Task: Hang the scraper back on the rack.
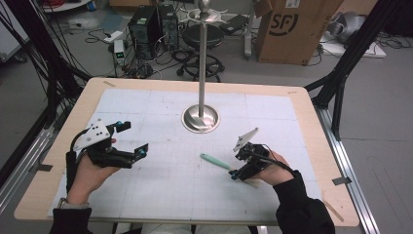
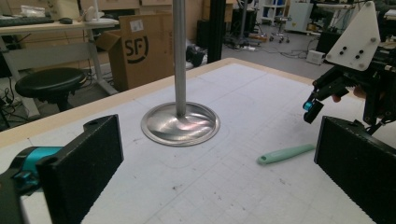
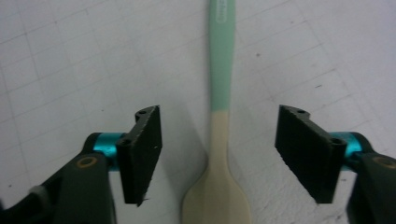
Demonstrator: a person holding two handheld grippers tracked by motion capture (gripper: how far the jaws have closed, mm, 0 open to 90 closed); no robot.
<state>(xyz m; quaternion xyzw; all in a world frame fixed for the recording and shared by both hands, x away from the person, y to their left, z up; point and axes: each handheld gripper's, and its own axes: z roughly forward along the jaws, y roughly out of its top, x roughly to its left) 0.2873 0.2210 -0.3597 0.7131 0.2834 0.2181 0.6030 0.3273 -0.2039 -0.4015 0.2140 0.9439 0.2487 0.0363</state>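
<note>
A spatula (image 3: 218, 140) lies flat on the white gridded mat (image 1: 160, 195) that covers the table (image 1: 302, 97), to the right of centre and in front of the round base of a metal stand (image 1: 200, 118). Its handle is pale green, its blade end cream; in the high view the green handle (image 1: 215, 162) points toward the middle of the mat while the blade end sits under the right gripper (image 1: 242, 171).

The right gripper (image 3: 219, 154) hangs directly over the spatula, pointing down at the mat. Its two black jaws stand apart, one on each side of the cream neck — neither pad touches it, and bare mat shows in both gaps. The spatula runs straight up the middle between them, blade end at the bottom of that view.

The left gripper (image 1: 131, 139) is held above the left part of the mat, well apart from the spatula, with its jaws spread wide and nothing between them. In the left gripper view its pads (image 2: 81, 168) frame the base of the stand, and the green handle (image 2: 286, 153) lies on the mat near the right-hand pad, with the other gripper (image 2: 312, 106) above it. The pole of the stand rises upright from its shiny base.
</note>
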